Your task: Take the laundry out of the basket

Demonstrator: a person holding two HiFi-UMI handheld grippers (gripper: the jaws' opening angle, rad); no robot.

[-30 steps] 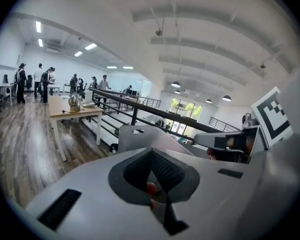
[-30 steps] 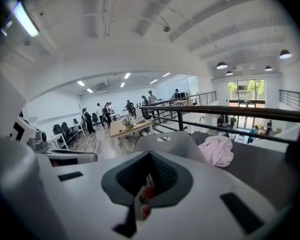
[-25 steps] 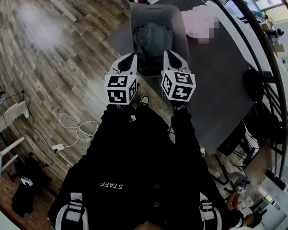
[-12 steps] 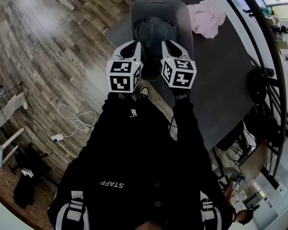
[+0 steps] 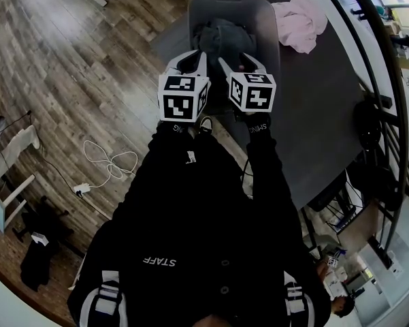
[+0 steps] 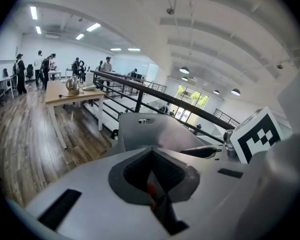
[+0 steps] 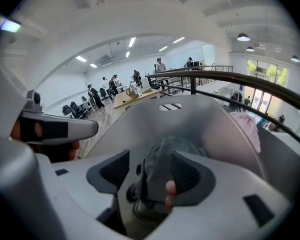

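Both grippers have pushed forward since a moment ago. They were short of the basket [image 5: 267, 26] then, and now their tips reach over its near edge, with the marker cubes tipped up more steeply. The basket, the dark laundry [image 5: 221, 36] heaped in it and the pink cloth [image 5: 298, 22] look to be sitting as they were.

The left gripper [image 5: 188, 61] is pointed high. Its own view looks across the basket's far wall [image 6: 150, 131] into the room. Its jaws are pressed together with nothing between them [image 6: 150, 171].

The right gripper [image 5: 241, 61] aims down into the basket. Its jaws stand part-way apart [image 7: 150, 176], and the dark grey laundry [image 7: 172, 151] shows in the gap. I cannot tell whether the pads actually touch the cloth. The laundry is all inside the basket, a rumpled mound against the smooth grey walls [image 7: 179, 119].

The basket stands at the end of a dark grey table [image 5: 313, 114]. The pink cloth lies on the tabletop just beside the basket's right side, and the right gripper view catches it past the rim [image 7: 244, 126].

The person's black top carries the word "STAFF" [image 5: 156, 262] in white. There is more white lettering on the right sleeve [image 5: 257, 131], too small for me to read. Each cube wears black-and-white square markers. A white cable [image 5: 109, 172] lies coiled on the wooden floor to the left.
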